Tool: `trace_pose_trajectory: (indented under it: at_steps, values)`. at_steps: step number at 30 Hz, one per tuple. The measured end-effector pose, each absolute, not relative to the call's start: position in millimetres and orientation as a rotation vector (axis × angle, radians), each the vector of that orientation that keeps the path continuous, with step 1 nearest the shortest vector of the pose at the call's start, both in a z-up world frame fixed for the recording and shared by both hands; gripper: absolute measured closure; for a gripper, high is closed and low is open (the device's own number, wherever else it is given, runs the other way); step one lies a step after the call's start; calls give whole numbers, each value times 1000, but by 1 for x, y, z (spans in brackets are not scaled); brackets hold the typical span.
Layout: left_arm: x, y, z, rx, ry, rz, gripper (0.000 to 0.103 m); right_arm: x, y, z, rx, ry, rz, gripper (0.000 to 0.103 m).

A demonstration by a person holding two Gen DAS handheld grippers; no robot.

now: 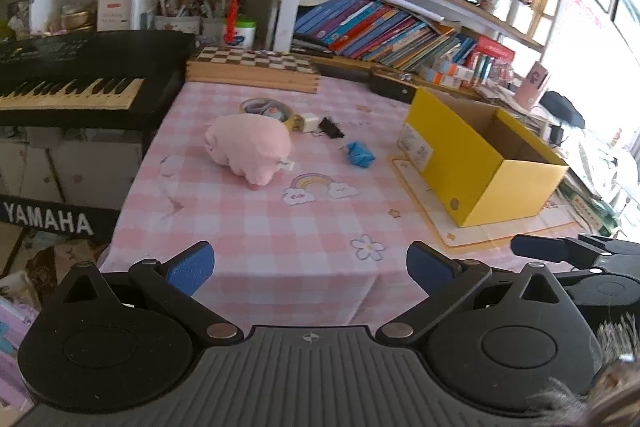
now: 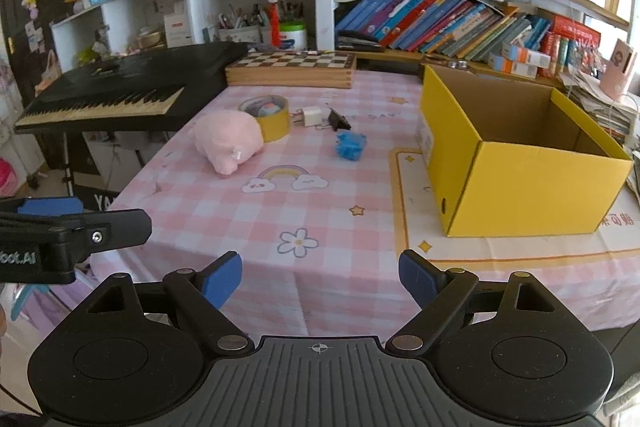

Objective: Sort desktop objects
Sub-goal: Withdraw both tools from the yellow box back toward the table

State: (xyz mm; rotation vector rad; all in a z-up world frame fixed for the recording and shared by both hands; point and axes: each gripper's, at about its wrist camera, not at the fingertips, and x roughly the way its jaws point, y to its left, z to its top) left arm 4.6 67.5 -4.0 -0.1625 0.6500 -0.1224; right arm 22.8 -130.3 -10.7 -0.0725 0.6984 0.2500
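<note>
left gripper point(image 1: 310, 269): jaws spread wide, nothing between the blue pads, over the table's near edge
right gripper point(image 2: 320, 277): released, empty
plush pig point(image 2: 226, 139): pink, fuzzy, rounded, lying mid-table against the tape roll point(image 2: 270, 115)
blue object point(image 2: 351, 145): small, crumpled
binder clip point(image 2: 339, 119): black
box point(image 2: 520, 183): yellow cardboard, open, empty
tablecloth point(image 2: 340, 227): pink gingham

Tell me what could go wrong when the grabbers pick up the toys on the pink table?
1. The plush pig leans against the tape roll, so grabbing it might nudge the roll along.
2. The charger plug, binder clip and blue toy lie close together; open fingers could knock a neighbour.
3. The left gripper and right gripper, both open, are side by side and could bump.
</note>
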Motion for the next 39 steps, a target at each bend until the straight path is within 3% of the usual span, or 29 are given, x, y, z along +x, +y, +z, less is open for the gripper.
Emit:
trace_pose_trajectory:
  at_steps: [22, 39]
  values:
    - [15, 71, -9, -151, 685, -84, 0, 35, -119, -15, -89, 714, 293, 15]
    - [64, 81, -16, -183, 705, -23, 0, 95, -108, -21, -124, 743, 353, 15]
